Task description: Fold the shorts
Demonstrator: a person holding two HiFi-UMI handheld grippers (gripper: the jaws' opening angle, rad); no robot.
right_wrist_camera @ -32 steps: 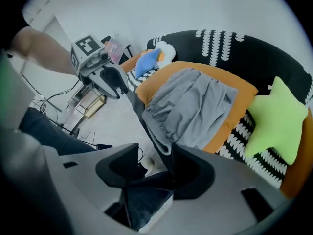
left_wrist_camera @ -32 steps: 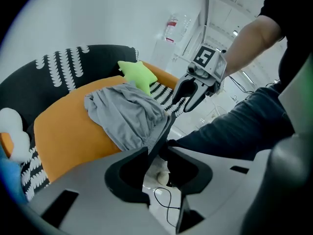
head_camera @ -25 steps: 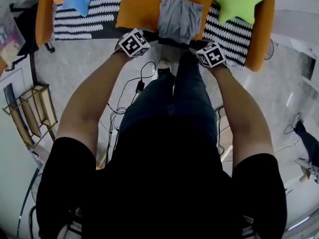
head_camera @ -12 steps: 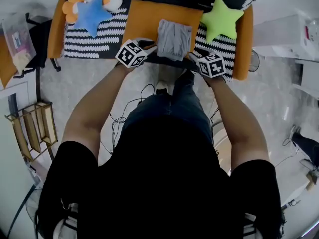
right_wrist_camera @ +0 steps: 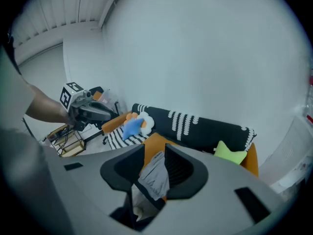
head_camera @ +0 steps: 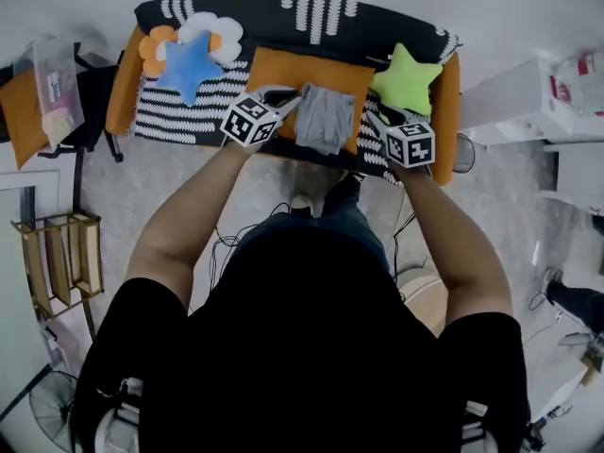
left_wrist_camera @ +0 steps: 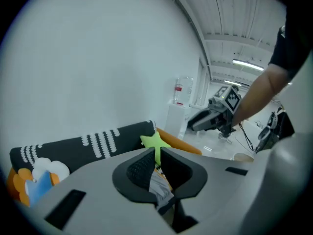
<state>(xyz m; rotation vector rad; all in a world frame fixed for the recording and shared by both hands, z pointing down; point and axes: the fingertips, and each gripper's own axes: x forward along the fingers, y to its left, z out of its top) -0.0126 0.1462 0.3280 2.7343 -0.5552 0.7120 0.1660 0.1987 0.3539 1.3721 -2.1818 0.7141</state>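
Note:
The grey shorts (head_camera: pixel 325 118) lie folded in a small rectangle on the orange cushion (head_camera: pixel 283 69) of the sofa. My left gripper (head_camera: pixel 283 97) hovers just left of them and my right gripper (head_camera: pixel 382 119) just right, both lifted off the fabric. Both pairs of jaws are closing with nothing between them. In the left gripper view the shorts (left_wrist_camera: pixel 159 187) show far below through the narrow gap of that gripper (left_wrist_camera: pixel 157 155). In the right gripper view they (right_wrist_camera: pixel 154 177) show the same way past that gripper (right_wrist_camera: pixel 154 153).
The striped black-and-white sofa (head_camera: pixel 311 12) has orange arms. A blue star pillow (head_camera: pixel 189 64) and flower pillow lie at its left, a green star pillow (head_camera: pixel 406 80) at its right. Cables trail on the floor; a wooden rack (head_camera: pixel 57 253) stands left.
Both grippers have lifted up and away from the front edge of the shorts. The head view has pulled back, so the whole sofa shows. The shorts stay folded on the cushion.

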